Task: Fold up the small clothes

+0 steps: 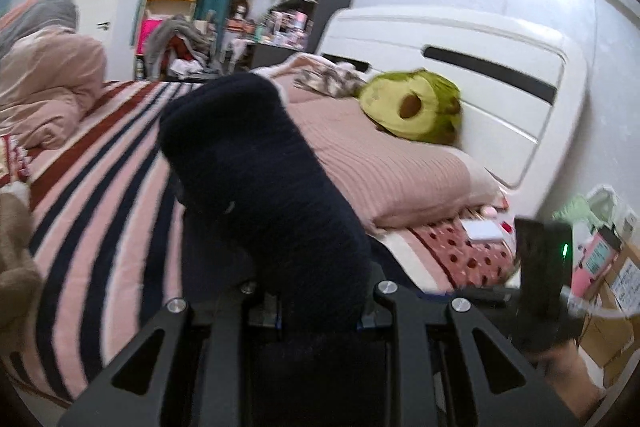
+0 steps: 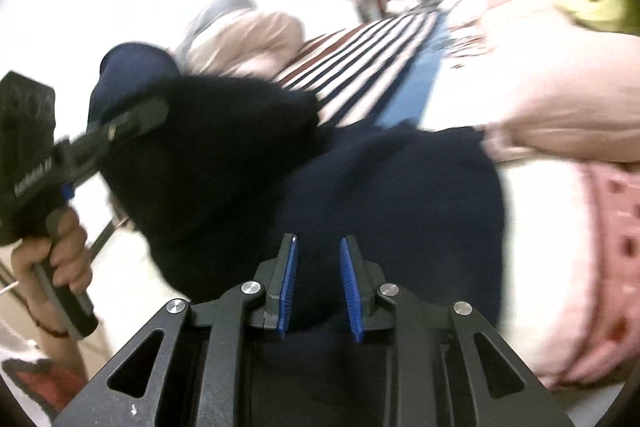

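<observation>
A dark navy garment [image 1: 260, 187] is draped over my left gripper [image 1: 316, 311] and hides its fingers; it stands up above the striped bedspread [image 1: 100, 187]. In the right wrist view the same navy garment [image 2: 360, 187] spreads from the left gripper [image 2: 132, 119], which is shut on its raised end, down to the bed in front of my right gripper [image 2: 318, 259]. The right gripper's blue pads [image 2: 290, 275] stand apart and hold nothing, just above the cloth.
A pink pillow [image 1: 392, 163] and a green avocado plush [image 1: 412, 103] lie by the white headboard [image 1: 480, 67]. A pink duvet [image 1: 44, 87] is heaped at the left. A dotted pink sheet [image 2: 600, 267] and boxes [image 1: 612, 291] are at the right.
</observation>
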